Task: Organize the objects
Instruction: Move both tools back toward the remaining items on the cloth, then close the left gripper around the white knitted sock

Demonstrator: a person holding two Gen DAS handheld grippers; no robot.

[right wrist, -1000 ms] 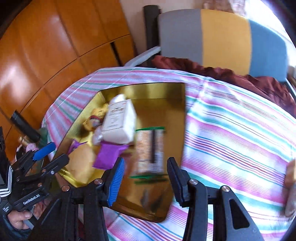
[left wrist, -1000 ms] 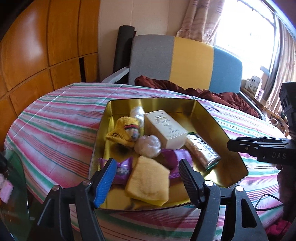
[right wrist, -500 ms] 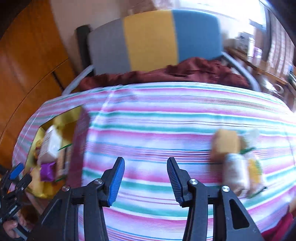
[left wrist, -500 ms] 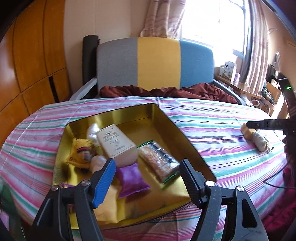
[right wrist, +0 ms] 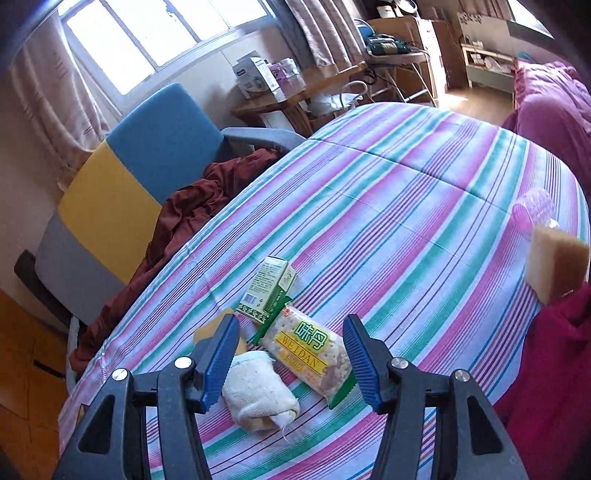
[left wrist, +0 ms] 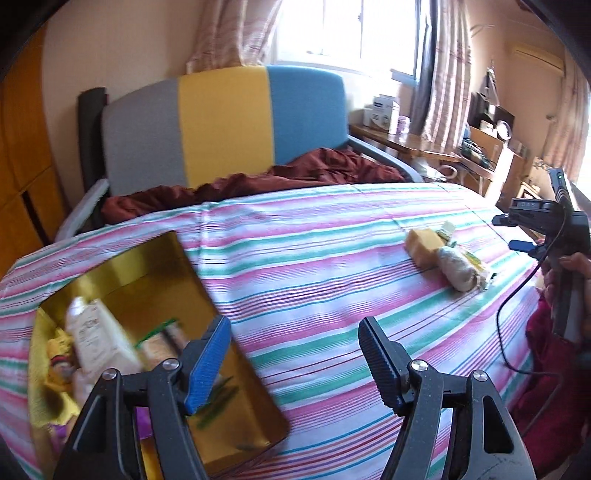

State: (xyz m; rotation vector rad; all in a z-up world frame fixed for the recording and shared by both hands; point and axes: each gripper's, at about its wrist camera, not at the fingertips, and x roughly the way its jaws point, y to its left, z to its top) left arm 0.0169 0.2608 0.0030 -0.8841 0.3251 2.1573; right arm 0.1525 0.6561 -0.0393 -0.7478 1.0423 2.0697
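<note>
- My right gripper: jaws opening, nothing gripped, above cracker packet and cloth roll.
- My left gripper: jaws apart, empty, beside gold tray.

Striped cloth bare between gold tray and snack cluster.

Daylight floods through a curtained window at the far wall, behind a grey, yellow and blue chair, with orange wooden panelling left.
</note>
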